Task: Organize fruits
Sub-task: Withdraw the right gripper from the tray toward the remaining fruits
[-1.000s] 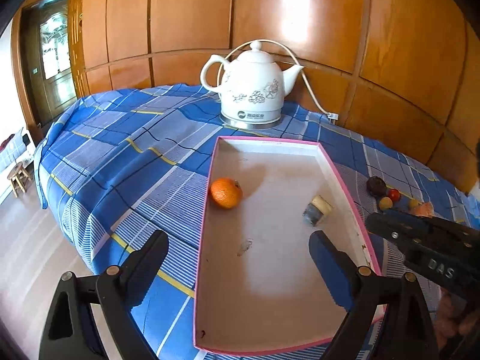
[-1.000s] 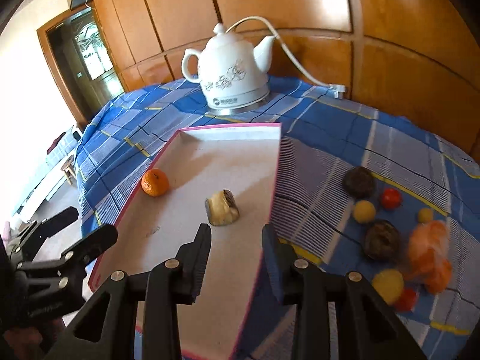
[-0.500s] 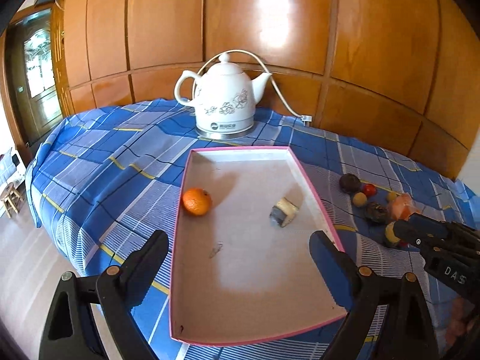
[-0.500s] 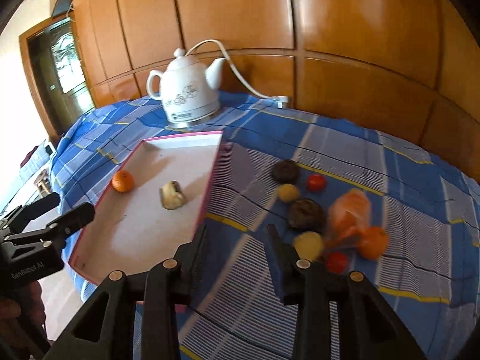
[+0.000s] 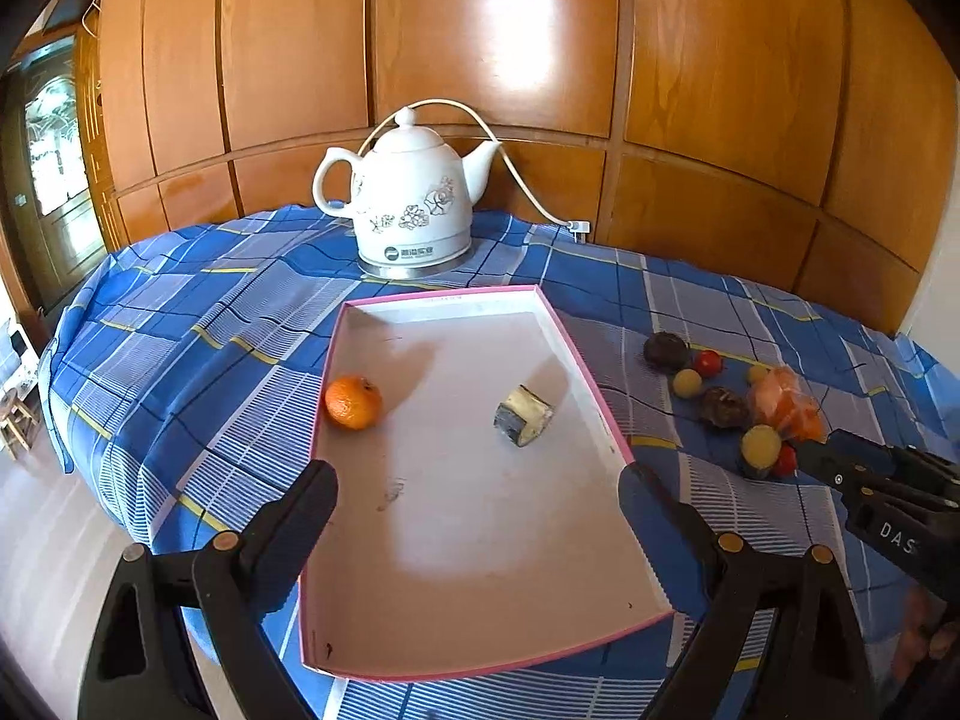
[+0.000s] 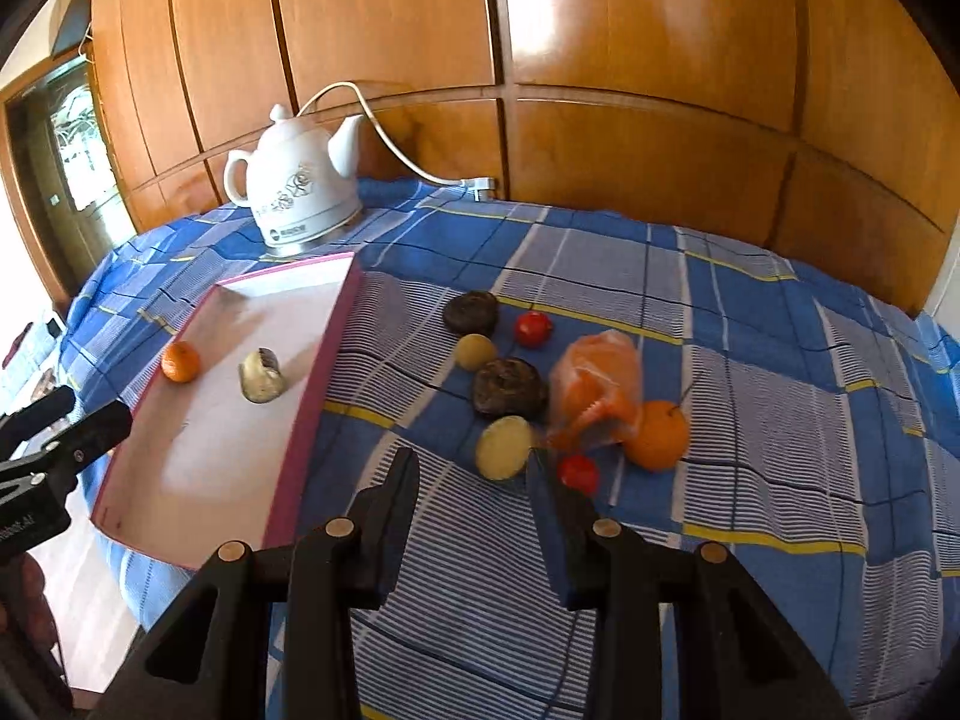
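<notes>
A pink-rimmed white tray point(image 5: 606, 420) point(image 6: 327, 354) lies on the blue plaid cloth. In it are a small orange point(image 5: 353, 401) point(image 6: 180, 362) and a short yellowish chunk point(image 5: 523, 415) point(image 6: 261, 375). To its right lies a cluster of fruit: two dark brown ones point(image 6: 509, 387) point(image 6: 471, 312), yellow ones point(image 6: 505, 447), red ones point(image 6: 533, 329), an orange point(image 6: 657, 435) and an orange plastic bag point(image 6: 597, 390). My left gripper point(image 5: 477, 498) is open and empty above the tray's near end. My right gripper point(image 6: 474, 480) is open and empty just in front of the nearest yellow fruit.
A white ceramic kettle point(image 5: 414, 210) point(image 6: 297, 180) stands on its base behind the tray, its cord running to a plug by the wooden wall panels. The table edge drops to the floor at the left, with a door beyond.
Both grippers have pulled back and turned right. The right gripper has moved from over the tray to in front of the fruit cluster. The fruit has not moved.
</notes>
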{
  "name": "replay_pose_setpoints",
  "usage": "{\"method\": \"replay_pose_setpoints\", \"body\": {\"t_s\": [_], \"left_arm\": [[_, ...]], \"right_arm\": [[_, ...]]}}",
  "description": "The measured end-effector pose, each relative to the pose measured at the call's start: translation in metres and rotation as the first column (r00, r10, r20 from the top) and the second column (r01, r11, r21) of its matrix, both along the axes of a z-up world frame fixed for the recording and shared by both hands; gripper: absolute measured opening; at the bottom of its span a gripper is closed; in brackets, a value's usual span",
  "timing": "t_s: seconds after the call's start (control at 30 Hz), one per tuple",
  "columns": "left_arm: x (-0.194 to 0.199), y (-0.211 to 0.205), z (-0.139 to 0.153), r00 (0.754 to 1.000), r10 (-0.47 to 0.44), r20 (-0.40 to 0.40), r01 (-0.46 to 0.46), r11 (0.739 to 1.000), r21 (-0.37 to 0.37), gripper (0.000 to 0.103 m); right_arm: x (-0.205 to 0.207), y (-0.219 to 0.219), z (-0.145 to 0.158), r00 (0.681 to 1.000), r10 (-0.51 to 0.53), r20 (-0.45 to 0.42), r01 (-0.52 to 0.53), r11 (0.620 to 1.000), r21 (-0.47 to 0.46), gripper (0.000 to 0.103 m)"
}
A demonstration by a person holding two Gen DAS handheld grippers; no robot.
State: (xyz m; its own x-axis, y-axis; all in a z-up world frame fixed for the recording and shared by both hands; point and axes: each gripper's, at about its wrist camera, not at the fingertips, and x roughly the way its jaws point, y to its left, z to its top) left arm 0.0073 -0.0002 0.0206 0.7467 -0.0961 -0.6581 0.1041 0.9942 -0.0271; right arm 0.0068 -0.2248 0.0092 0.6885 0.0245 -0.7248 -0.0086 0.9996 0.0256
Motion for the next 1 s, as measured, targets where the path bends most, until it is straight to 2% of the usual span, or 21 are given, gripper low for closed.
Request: {"method": "replay_pose_setpoints", "body": {"t_s": [0.2,0.47,1.0], "left_arm": [[-0.001,-0.004,-0.003,1.000,0.001,-0.013,-0.001,1.000,-0.001,0.095],[-0.002,-0.008,-0.005,1.000,0.000,-0.015,0.000,1.000,-0.002,0.095],[-0.004,-0.012,-0.010,1.000,-0.010,-0.023,0.010,1.000,0.004,0.095]], "right_arm": [[-0.004,0.008,-0.002,1.000,0.017,0.005,-0.017,1.000,-0.022,0.038],[-0.010,0.029,-0.002,0.998,0.063,0.031,-0.060,0.993,-0.100,0.038],[-0.013,0.031,-0.004,0.998,0.045,0.043,-0.038,0.989,-0.142,0.038]]}}
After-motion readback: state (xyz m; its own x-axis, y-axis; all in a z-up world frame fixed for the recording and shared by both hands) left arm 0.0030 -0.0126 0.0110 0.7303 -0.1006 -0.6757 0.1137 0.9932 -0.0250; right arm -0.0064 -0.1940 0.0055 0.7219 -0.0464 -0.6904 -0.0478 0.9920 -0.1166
